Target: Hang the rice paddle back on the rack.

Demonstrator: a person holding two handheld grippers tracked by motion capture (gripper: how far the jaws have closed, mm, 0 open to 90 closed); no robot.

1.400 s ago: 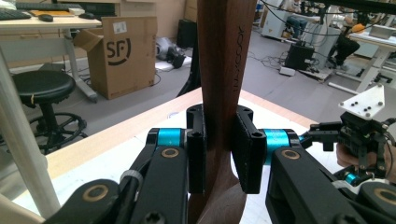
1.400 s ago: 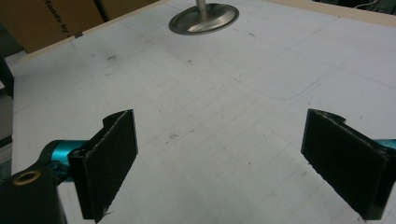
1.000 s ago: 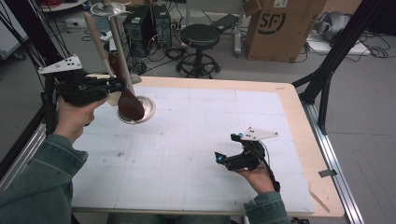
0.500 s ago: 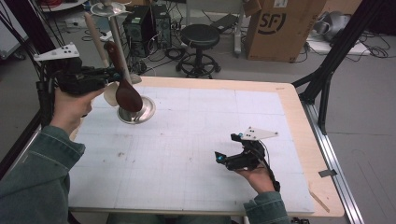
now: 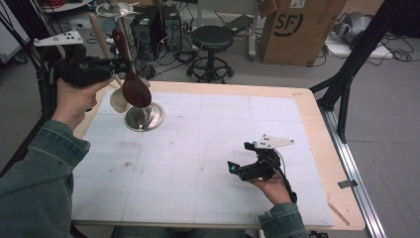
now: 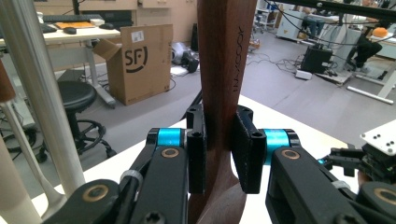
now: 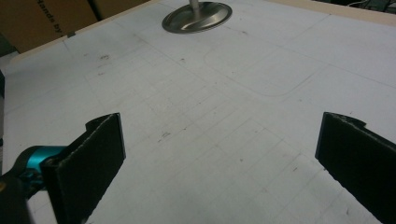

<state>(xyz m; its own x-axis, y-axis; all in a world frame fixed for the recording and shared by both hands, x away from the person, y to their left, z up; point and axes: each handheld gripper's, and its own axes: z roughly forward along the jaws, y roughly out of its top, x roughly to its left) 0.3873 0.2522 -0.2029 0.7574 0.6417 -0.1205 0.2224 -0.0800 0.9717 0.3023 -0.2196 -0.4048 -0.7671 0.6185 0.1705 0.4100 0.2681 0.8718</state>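
Observation:
My left gripper (image 5: pixel 118 65) is raised over the table's far left corner, shut on the handle of a dark brown wooden spoon (image 5: pixel 136 89). The spoon hangs bowl-down above a round steel stand base (image 5: pixel 144 117). In the left gripper view both pads clamp the brown spoon handle (image 6: pixel 225 56) between them, at my left gripper (image 6: pixel 219 149). A white spoon (image 5: pixel 118 100) and a pale wooden handle (image 5: pixel 99 33) stay beside it at the stand. My right gripper (image 5: pixel 233 168) rests low near the table's front right, open and with nothing in it. The right gripper view shows wide-apart jaws (image 7: pixel 219 158) and the steel base (image 7: pixel 197 17) far ahead.
A white gridded mat (image 5: pixel 208 148) covers the wooden table. Behind the table stand a black stool (image 5: pixel 211 37), a cardboard box (image 5: pixel 292 29) and a computer tower (image 5: pixel 148 25). A black frame leg (image 5: pixel 346 64) rises past the right edge. The stand's steel pole (image 6: pixel 42 93) is close to the left gripper.
My left hand has risen and drawn a little to the left, lifting the dark spoon's bowl clear above the steel base. My right hand has stayed where it was.

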